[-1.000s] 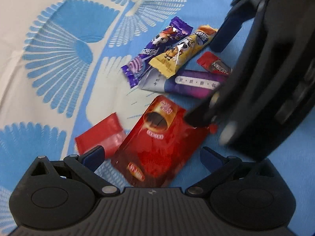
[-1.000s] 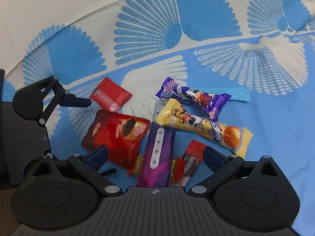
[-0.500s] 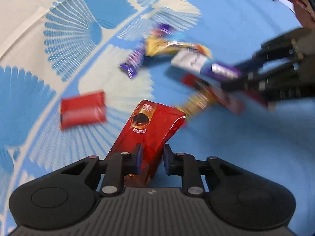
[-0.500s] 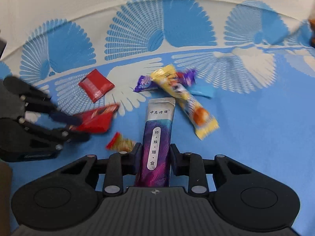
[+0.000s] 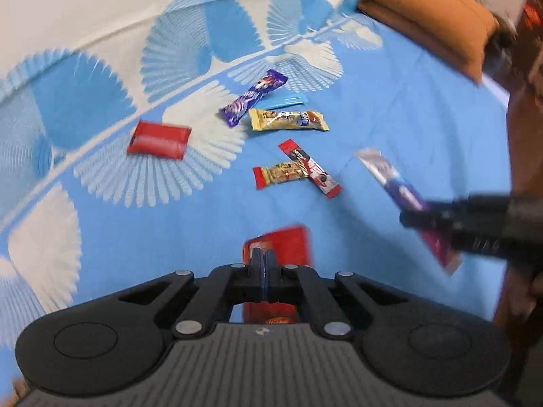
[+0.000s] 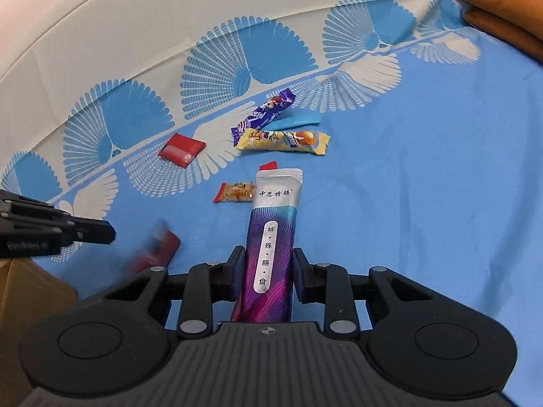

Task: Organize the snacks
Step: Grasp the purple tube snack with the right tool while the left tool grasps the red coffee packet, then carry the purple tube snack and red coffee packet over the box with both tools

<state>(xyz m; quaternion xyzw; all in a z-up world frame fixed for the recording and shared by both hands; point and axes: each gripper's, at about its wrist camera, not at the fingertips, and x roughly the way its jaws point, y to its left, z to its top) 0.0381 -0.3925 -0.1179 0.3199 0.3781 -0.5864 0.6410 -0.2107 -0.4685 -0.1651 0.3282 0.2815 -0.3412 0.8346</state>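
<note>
Left wrist view: my left gripper [image 5: 264, 264] is pinched tight on the red coffee packet [image 5: 276, 247], lifted off the blue patterned cloth [image 5: 390, 108]. My right gripper [image 5: 417, 218] carries the purple stick pack [image 5: 393, 183] at the right edge. Left to sort, I judge: the red sachet [image 5: 158, 139], purple candy bar [image 5: 253, 97], yellow candy bar [image 5: 288, 120], peanut bar [image 5: 281, 176] and red coffee stick [image 5: 310, 168]. Only this view shows that stick whole.

Right wrist view: the jaws clamp the purple stick pack [image 6: 269, 247] — its print is readable only here.
</note>
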